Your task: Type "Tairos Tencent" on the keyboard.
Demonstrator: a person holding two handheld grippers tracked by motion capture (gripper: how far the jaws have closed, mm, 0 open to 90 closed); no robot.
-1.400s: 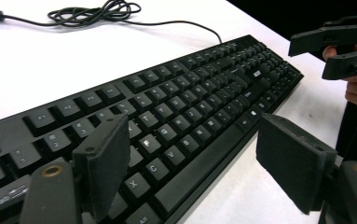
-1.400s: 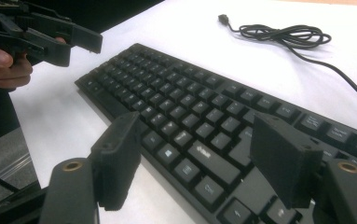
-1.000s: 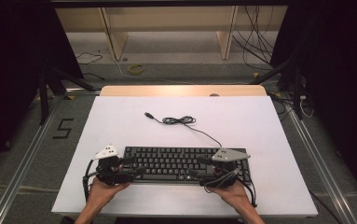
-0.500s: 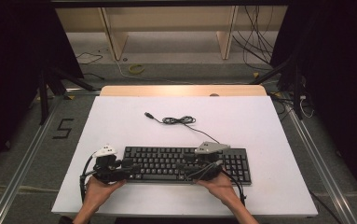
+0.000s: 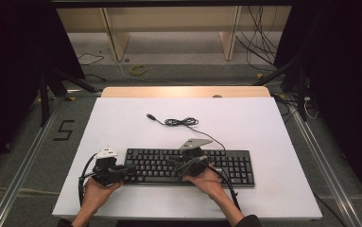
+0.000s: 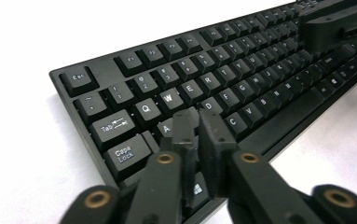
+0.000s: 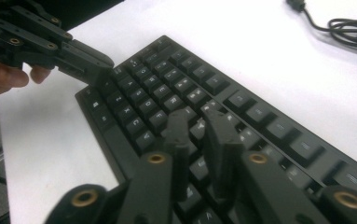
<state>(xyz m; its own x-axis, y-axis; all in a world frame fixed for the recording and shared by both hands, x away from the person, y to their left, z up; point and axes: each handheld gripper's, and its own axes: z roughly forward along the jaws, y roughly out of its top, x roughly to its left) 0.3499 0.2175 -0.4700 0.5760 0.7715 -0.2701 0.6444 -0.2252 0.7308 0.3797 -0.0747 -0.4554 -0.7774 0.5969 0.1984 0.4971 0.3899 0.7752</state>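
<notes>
Two hand-held grippers work over a black full-size computer keyboard (image 5: 190,166) lying near the front edge of the white surface (image 5: 263,123). At the left, the left gripper (image 5: 130,167) hangs over the keyboard's left end, its fingers (image 6: 185,126) having just been closing and now together with nothing between them, tips above the A and S keys. Further right, the right gripper (image 5: 171,161) sits over the keyboard's middle, its fingers (image 7: 223,130) likewise just drawn nearly together on nothing, tips low over the keys. Beyond, the keyboard's thin black cable (image 5: 181,122) lies coiled on the far surface.
</notes>
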